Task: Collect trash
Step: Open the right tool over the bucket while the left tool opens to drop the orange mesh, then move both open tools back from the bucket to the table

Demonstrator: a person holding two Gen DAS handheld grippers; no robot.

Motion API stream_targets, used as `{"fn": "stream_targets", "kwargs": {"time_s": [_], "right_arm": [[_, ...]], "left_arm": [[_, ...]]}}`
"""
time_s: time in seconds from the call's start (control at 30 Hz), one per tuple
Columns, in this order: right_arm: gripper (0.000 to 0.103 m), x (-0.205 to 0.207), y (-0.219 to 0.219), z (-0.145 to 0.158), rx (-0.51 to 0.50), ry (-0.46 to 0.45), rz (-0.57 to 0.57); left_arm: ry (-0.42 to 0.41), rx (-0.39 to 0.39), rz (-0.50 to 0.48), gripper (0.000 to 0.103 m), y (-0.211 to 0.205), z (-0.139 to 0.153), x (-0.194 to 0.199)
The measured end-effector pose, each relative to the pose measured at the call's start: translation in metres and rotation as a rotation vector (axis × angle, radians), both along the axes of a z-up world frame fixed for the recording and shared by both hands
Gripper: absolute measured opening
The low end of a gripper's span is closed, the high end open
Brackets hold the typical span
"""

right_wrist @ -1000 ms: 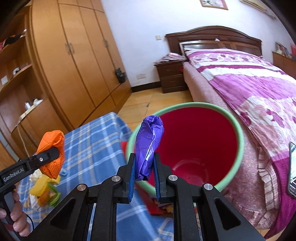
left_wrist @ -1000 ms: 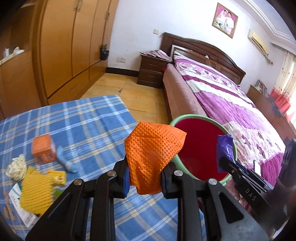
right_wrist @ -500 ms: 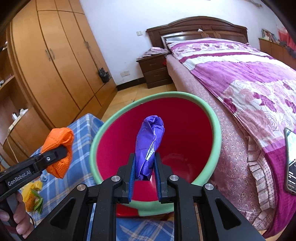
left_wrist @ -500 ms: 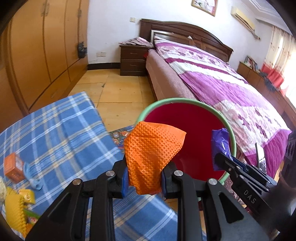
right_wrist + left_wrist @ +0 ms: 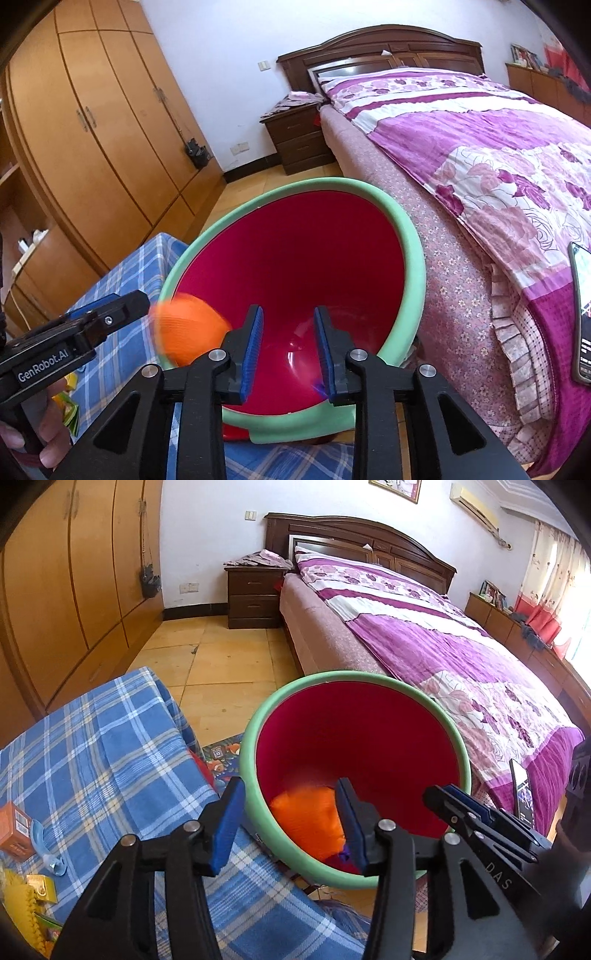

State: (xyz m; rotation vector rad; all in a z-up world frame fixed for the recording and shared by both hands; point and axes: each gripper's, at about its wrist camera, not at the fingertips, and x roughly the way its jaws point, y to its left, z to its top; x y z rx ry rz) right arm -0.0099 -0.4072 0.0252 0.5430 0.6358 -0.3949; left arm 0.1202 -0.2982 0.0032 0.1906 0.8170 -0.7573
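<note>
**Both pieces let go over the bin**

Since the earlier frames both hands have come in over the bin, and both sets of jaws have just been opening: the orange net that was pinched in the left gripper (image 5: 288, 823) now falls free, blurred, below its spread pads, and the purple wrapper has slipped out of the right gripper (image 5: 288, 347).

Left to right in the left wrist view: at the lower left edge, trash is left on the blue checked cloth (image 5: 110, 760): an orange box (image 5: 13, 830), a pale blue scrap (image 5: 46, 849) just beside it, and a yellow net (image 5: 18, 912) in the corner. Centre frame is the bin (image 5: 255, 746), red inside with a green rim. The orange net (image 5: 306, 823) is inside it, against the near wall, touching neither pad. A sliver of the wrapper (image 5: 344, 856) shows just under it. At lower right the right gripper reaches over the rim, jaws a narrow gap apart with nothing between them.

In the right wrist view the left gripper enters from the lower left, the net in mid-air just beyond its tip; only a purple fleck shows at the right pad.

The remaining pieces should be light. The yellow net looks soft and springy, so a pinch across a bunched fold would likely hold best. The box looks stiffer; take it across two flat faces. The blue scrap lies low and may slide, so a pinch at a raised end seems wise.
</note>
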Motion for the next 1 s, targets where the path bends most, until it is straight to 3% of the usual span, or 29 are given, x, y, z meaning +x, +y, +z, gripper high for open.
{"fn": "stream_targets", "kwargs": {"time_s": [0.47,1.0], "right_arm": [[0.053,-0.005,0.019,0.016,-0.017,-0.027,0.028],[0.056,0.006,0.071,0.033,-0.037,-0.035,0.145]], "left_arm": [[0.013,-0.035,0.107,0.051,0.052,0.016,0.000],[0.014,-0.048,0.316,0.051,0.160,0.025,-0.004]]}}
